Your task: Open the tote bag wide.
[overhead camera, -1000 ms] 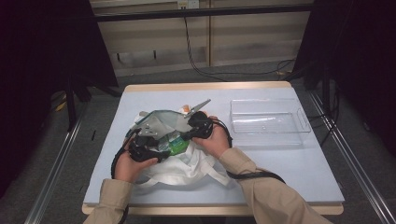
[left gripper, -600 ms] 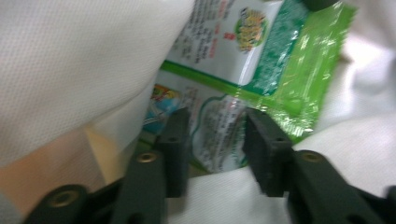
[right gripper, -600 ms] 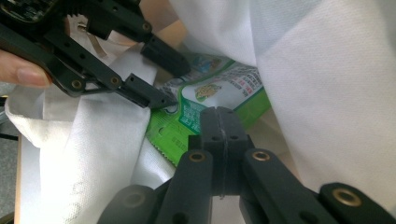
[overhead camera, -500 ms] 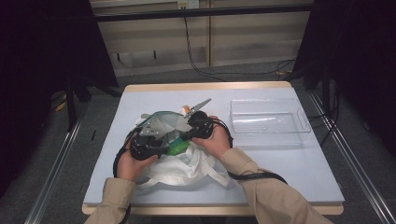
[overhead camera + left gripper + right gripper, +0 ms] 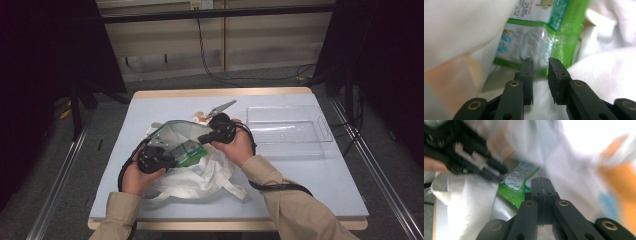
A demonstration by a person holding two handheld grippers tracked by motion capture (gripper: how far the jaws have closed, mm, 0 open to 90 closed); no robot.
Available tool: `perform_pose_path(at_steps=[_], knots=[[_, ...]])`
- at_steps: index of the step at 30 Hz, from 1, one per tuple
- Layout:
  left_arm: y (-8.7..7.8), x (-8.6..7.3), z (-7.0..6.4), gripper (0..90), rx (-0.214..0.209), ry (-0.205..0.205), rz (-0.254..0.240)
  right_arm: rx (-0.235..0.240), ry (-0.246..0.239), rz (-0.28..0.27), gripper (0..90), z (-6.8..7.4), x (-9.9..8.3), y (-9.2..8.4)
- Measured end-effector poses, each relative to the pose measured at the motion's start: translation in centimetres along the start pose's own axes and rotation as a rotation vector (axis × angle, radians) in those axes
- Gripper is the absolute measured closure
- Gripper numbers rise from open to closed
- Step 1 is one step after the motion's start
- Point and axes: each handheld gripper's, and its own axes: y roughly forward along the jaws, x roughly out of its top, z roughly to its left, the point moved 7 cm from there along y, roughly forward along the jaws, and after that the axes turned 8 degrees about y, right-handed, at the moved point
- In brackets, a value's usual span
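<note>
Green packet looked light, crinkly, slippery; best pinched at its edge. Left gripper had just been closing, a narrow gap left, packet edge between its jaws. Right gripper fully closed, apparently pinching the packet edge beside the white bag.

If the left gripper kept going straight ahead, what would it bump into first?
Most likely the shiny green-and-white plastic packet, lying in the white cloth bag just beyond the left gripper, though depth is hard to judge.
</note>
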Motion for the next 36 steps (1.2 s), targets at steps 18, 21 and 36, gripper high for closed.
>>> perform_pose_path(at_steps=[18, 21, 36], knots=[[0.3, 0.2, -0.1, 80.9, -0.004, 0.002, 0.005, 0.032, -0.137, 0.093, 72.0, 0.6, -3.3, 2.3], [0.3, 0.2, 0.0, 80.8, -0.003, 0.002, 0.005, 0.038, -0.162, 0.114, 66.1, 0.7, -3.8, 2.7], [0.3, 0.1, 0.2, 80.9, -0.005, -0.008, 0.004, 0.046, -0.352, 0.149, 74.3, 1.8, -4.4, 5.7]])
